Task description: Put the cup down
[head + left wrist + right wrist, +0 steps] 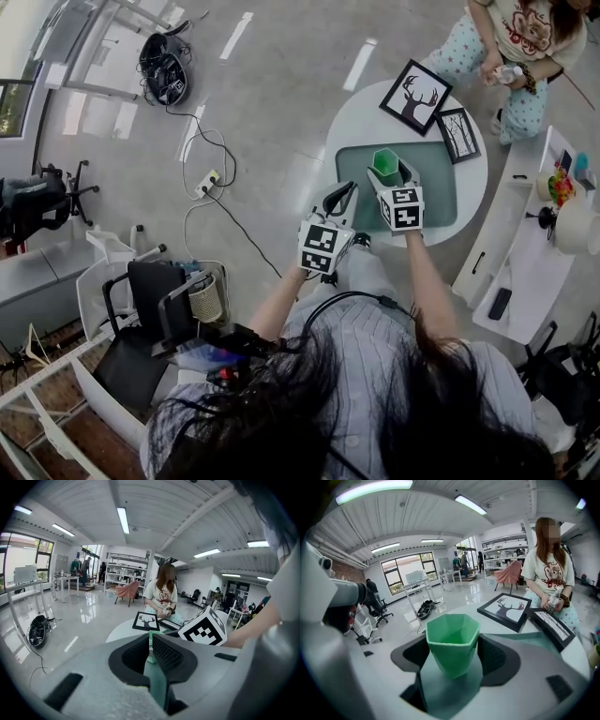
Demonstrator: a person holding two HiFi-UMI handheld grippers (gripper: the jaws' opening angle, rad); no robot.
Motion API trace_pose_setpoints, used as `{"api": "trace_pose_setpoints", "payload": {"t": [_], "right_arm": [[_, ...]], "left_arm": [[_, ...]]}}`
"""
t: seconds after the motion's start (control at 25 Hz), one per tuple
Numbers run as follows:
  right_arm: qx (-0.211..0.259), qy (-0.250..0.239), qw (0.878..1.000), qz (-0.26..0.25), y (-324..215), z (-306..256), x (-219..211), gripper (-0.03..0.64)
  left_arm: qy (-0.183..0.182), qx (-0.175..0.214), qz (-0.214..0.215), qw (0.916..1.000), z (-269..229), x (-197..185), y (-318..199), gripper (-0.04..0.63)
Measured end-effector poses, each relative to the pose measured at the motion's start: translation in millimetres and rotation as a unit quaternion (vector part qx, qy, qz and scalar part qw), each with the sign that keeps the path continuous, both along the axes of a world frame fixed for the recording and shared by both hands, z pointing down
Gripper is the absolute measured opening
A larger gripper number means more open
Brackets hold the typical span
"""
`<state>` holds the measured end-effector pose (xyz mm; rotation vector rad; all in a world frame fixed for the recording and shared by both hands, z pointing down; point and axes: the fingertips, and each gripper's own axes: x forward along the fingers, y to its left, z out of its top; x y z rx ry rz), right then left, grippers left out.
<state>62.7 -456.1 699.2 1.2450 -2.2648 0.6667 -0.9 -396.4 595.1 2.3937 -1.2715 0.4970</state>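
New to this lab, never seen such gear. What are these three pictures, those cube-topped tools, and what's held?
No robot: a person works two hand-held two-jaw grippers; the patterned cubes are part of them. The head view looks down from a camera on the person's head. The other two views ride on the grippers, looking along their jaws. The right gripper is shut on a green cup over a green mat on a round white table. The left gripper is shut, empty. A deer picture and another frame lie on the table.
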Motion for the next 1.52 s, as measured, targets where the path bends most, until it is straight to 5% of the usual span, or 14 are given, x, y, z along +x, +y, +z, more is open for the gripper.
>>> {"api": "trace_pose_setpoints", "payload": {"t": [0.6, 0.96, 1.52], "right_arm": [[0.02, 0.034, 0.999, -0.016, 11.7, 2.3, -3.0, 0.331], [-0.017, 0.045, 0.999, -0.021, 27.1, 18.4, -6.0, 0.331], [-0.036, 0.03, 0.998, 0.042, 48.4, 4.9, 9.3, 0.331]], "left_arm": [[0.002, -0.003, -0.005, 1.0, 0.2, -6.0, 6.4, 0.029], [0.001, -0.002, -0.012, 0.9999, -0.6, -15.3, 14.2, 0.029], [0.0, 0.006, -0.021, 0.9998, -8.3, -31.8, 32.9, 0.029]]}}
